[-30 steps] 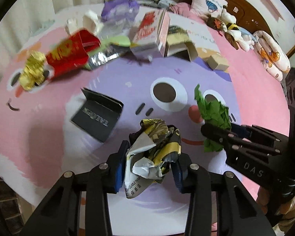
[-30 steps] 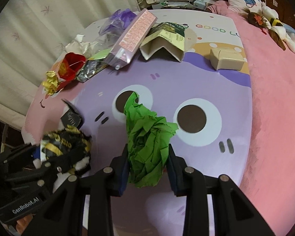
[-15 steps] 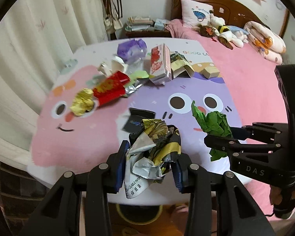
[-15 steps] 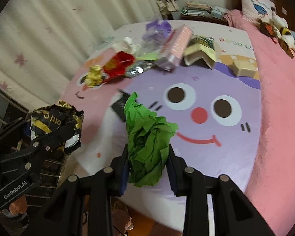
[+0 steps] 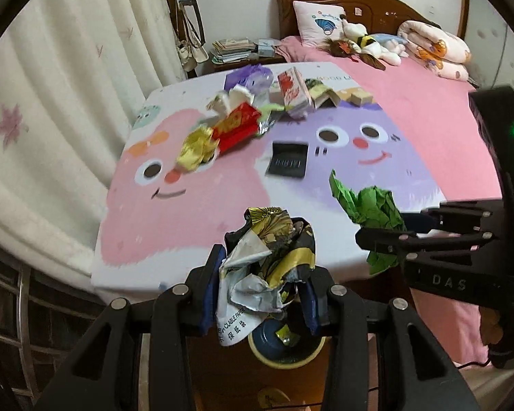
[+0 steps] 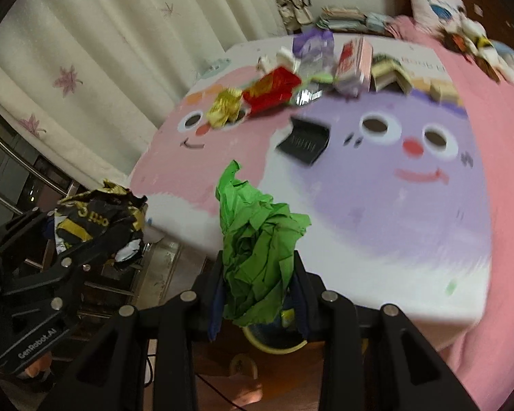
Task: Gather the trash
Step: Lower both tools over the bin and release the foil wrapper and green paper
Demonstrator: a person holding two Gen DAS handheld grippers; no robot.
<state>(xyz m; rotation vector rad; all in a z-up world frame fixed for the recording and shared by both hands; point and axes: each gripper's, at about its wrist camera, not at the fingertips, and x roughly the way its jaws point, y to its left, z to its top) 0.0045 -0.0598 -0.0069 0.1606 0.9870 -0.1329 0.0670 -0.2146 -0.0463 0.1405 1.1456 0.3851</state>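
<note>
Soft, even indoor light fills both views, with no hard shadows or glare. Fisheye curvature bends the edges into a black ring. The bed cover and trash pile smear with motion blur, most in the right wrist view.

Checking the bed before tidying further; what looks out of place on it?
A heap of trash lies across the far part of the cartoon blanket, with a black card box lying open apart from it, nearer the middle.
</note>
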